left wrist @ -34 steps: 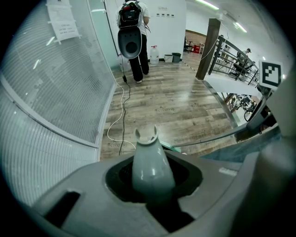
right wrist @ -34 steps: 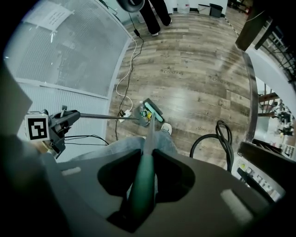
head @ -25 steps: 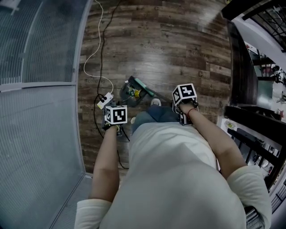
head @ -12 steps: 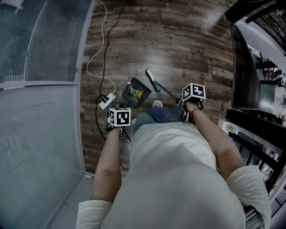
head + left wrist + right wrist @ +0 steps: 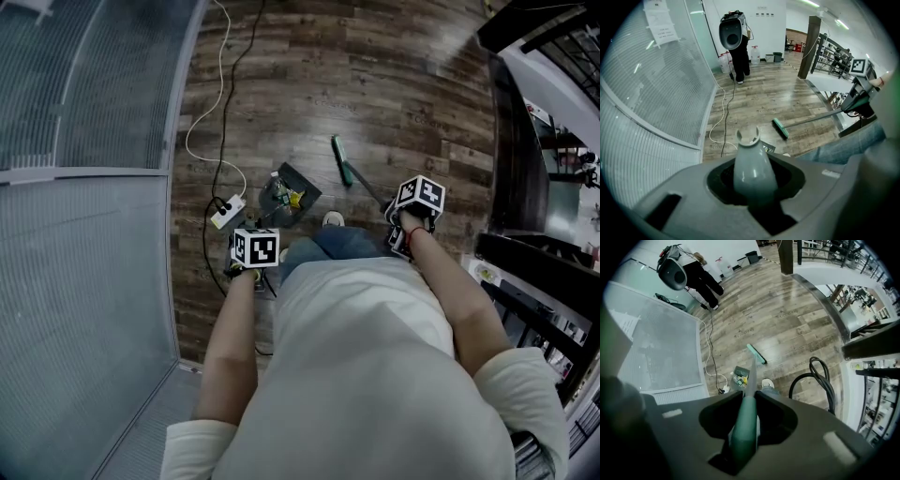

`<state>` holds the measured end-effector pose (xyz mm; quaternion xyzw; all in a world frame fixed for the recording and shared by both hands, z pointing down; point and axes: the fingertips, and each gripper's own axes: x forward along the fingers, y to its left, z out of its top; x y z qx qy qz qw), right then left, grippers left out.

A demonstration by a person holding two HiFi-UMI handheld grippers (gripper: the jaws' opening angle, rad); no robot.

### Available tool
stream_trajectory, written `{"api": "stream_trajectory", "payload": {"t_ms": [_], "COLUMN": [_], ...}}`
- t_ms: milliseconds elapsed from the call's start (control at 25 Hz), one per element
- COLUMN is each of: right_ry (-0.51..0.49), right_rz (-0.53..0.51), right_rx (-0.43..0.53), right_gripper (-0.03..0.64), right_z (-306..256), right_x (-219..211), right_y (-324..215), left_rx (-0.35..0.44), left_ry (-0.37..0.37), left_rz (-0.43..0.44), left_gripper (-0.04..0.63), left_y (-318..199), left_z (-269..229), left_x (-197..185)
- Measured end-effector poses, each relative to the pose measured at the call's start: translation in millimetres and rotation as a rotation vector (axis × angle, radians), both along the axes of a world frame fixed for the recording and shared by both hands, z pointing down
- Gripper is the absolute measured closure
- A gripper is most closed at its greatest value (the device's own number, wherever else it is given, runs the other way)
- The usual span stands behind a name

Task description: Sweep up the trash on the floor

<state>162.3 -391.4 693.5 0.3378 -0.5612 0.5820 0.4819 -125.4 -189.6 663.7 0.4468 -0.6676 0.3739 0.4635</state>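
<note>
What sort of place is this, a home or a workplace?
Probably a workplace, perhaps an office or lab: a ribbed glass partition with a notice taped on it, metal racks along one side, and a wide wood-plank floor.

Both arms reach forward and down from the torso, elbows bent. Left forearm bare, running straight ahead along the torso's left edge. Left gripper just ahead of the torso, jaws clamped on the grey dustpan handle. Right forearm angles inward from the torso's right shoulder; red band at the wrist. Right gripper ahead of the torso and farther out than the left, jaws closed on the green broom handle.
</note>
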Motion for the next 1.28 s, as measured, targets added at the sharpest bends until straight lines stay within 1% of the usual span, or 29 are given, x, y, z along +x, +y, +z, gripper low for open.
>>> {"api": "stream_trajectory", "payload": {"t_ms": [120,360,840,1280], "right_ry": [0.01,0.045,0.017,0.012], "right_rz": [0.032,0.017,0.103,0.103], "right_rx": [-0.006,-0.006,-0.039,-0.046], "right_gripper": [0.52,0.52,0.52,0.52], "right_z": [3.4,7.5,10.1,9.9], "right_x": [3.0,10.0,10.3,10.2], "right_y": [-3.0,-5.5,-3.2,-0.9], "left_rx": [-0.003,-0.002,-0.004,-0.001], "left_ry": [0.002,0.007,0.013,0.013], "left_rz": [0.001,-0.001,-0.003,0.001], "left_gripper": [0.499,0.499,0.499,0.498], "left_y": [0.7,1.7,0.3,-1.0], "left_z": [0.3,0.5,1.6,-1.4], "left_x": [-3.2,-6.0,-10.3,-12.0]}}
